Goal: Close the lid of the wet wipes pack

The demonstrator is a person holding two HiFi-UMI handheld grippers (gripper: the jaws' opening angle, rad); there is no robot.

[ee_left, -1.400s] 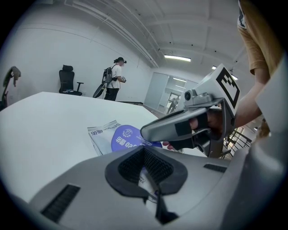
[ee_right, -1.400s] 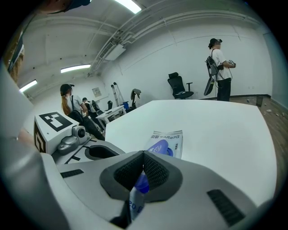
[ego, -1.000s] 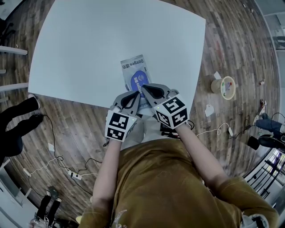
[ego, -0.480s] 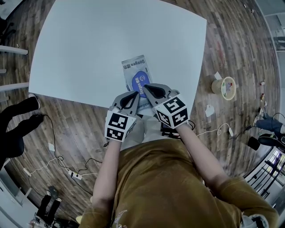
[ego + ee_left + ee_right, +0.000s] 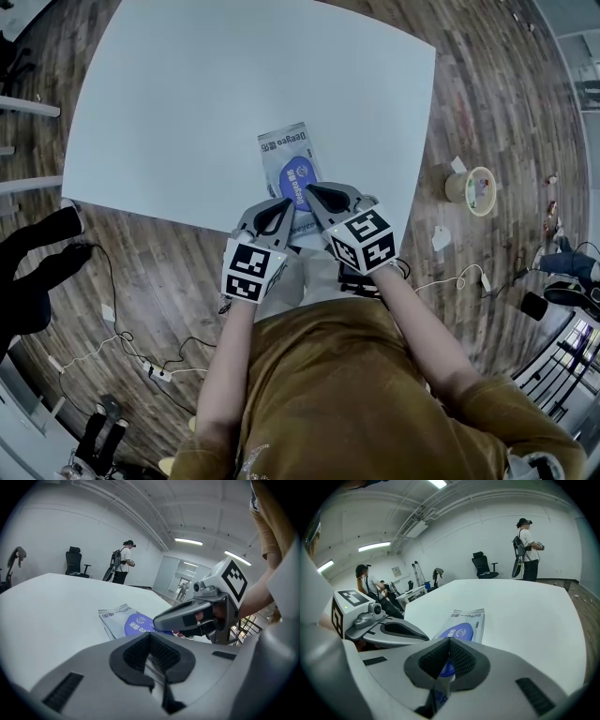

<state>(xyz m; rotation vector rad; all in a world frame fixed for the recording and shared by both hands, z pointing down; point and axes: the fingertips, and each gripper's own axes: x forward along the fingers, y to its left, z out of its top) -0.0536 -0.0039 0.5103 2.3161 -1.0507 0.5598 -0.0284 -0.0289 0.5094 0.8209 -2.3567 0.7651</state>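
Close in, both grippers sat side by side at the near edge of the white table (image 5: pixel 178 103). The left gripper (image 5: pixel 283 209) had its jaws pressed tight together; only a pale sliver showed in the seam, and I couldn't tell what it was. The right gripper (image 5: pixel 312 191) was clamped too, and it had the blue lid flap (image 5: pixel 446 669) pinched thin between its pads. Just beyond the tips lay the wet wipes pack (image 5: pixel 281 148), flat on the table, its near end tucked under the grippers. Far back, an office chair (image 5: pixel 484 565) and a standing person (image 5: pixel 527 550) were by the wall.
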